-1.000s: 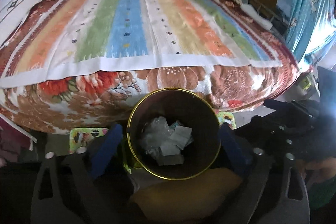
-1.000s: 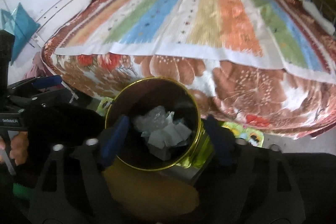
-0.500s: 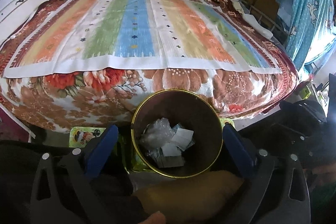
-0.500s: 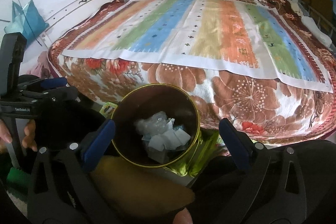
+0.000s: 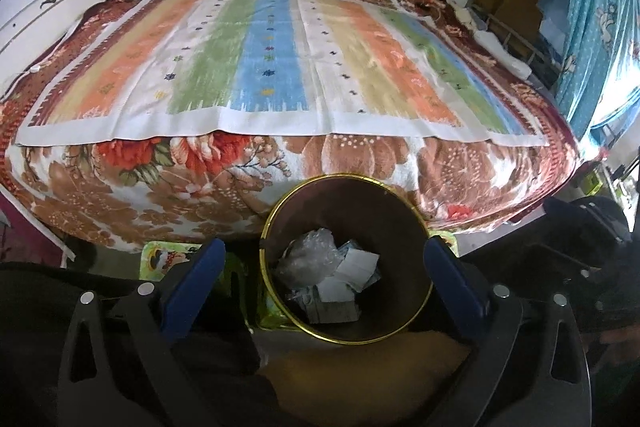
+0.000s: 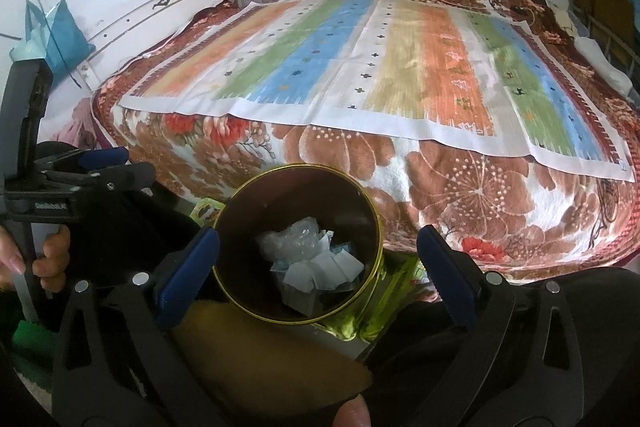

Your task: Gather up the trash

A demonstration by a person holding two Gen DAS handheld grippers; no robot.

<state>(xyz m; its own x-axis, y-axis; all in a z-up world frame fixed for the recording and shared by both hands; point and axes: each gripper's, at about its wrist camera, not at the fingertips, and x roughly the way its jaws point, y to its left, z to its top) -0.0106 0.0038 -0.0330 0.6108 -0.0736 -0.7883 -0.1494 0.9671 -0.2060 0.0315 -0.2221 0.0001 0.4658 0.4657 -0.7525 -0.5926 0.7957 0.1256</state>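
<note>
We hold both grippers over the gold-rimmed bin (image 5: 404,203) at the foot of the bed (image 5: 280,67) — the trash (image 5: 332,279), crumpled plastic and paper scraps, lies inside it at the bottom. The right gripper (image 6: 318,263) has just been opening, and its blue pads now stand wide apart either side of the bin, nothing pressed between them. The left gripper (image 5: 320,267) is spread wide too — clamped on nothing.

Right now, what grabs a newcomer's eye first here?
The bed's rainbow-striped woven cover fills the upper frame, over a brown floral blanket. Below it, at the bed's foot, a round gold-rimmed dark bin holds crumpled clear plastic and white paper scraps, framed between the blue-padded left gripper, jaws wide.
</note>
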